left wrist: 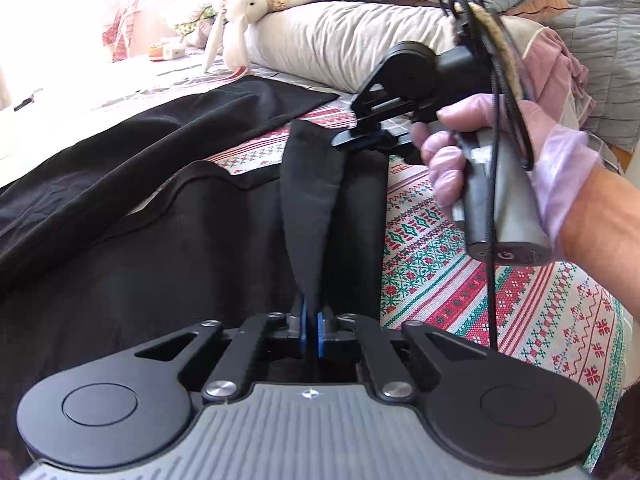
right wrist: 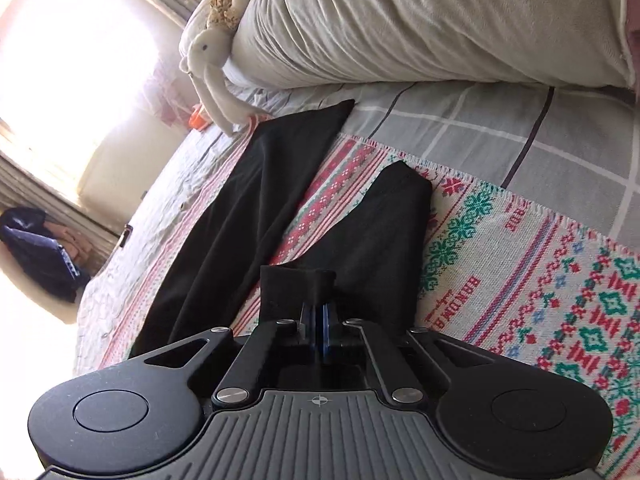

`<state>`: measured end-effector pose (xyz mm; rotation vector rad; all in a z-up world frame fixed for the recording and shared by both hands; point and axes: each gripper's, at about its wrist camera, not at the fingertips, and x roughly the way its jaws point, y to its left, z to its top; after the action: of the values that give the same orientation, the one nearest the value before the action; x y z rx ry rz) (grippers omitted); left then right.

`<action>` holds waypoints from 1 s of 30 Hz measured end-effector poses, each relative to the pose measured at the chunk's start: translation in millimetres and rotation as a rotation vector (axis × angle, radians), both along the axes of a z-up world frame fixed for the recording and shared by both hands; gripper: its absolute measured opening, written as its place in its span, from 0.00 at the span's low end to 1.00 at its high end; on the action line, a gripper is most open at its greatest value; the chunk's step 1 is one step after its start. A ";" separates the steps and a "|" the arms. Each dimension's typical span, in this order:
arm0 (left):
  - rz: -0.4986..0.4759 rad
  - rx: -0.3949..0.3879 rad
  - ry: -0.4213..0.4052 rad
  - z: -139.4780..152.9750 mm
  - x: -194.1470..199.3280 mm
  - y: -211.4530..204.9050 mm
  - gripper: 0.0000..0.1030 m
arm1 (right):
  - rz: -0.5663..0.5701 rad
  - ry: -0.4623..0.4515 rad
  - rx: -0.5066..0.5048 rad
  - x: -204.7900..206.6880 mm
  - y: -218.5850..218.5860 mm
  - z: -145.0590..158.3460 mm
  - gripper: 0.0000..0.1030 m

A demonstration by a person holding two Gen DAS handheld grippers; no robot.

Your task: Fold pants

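Home bedroom, bed (right wrist: 520,128) lying under a patterned woven blanket (left wrist: 500,300), pillows (right wrist: 420,20) piling at its head, stuffed rabbit (left wrist: 236,28) leaning there, daylight glaring through a window (right wrist: 80,40)

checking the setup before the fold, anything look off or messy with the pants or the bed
Nothing damaged or spilled. The pants lie unevenly: legs splayed apart on the patterned blanket, one wrinkled. Both grippers, left and right, are shut on the fabric. A plush rabbit slumps against the pillow.

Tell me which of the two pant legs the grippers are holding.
The leg nearer the pillow: both the left gripper and right gripper are shut on its raised black edge. The other leg lies flat on the patterned blanket, untouched.
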<state>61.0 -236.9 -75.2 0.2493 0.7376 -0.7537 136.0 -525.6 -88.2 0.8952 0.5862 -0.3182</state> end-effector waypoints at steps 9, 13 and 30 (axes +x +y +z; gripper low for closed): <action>-0.047 -0.026 0.012 14.9 -32.3 3.2 0.21 | -0.066 0.168 -0.290 -61.3 3.3 53.8 0.02; -0.104 -0.012 -0.018 13.7 -55.8 -5.4 0.20 | -0.108 0.271 -0.373 -100.0 -6.0 60.7 0.02; -0.246 0.075 -0.080 3.7 -124.6 -16.0 0.23 | -0.140 0.581 -0.607 -190.3 4.2 41.1 0.01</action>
<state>-63.6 -252.9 -71.6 0.4409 0.6668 -0.9444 -54.4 -521.5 -47.1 0.2418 0.8961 -0.8481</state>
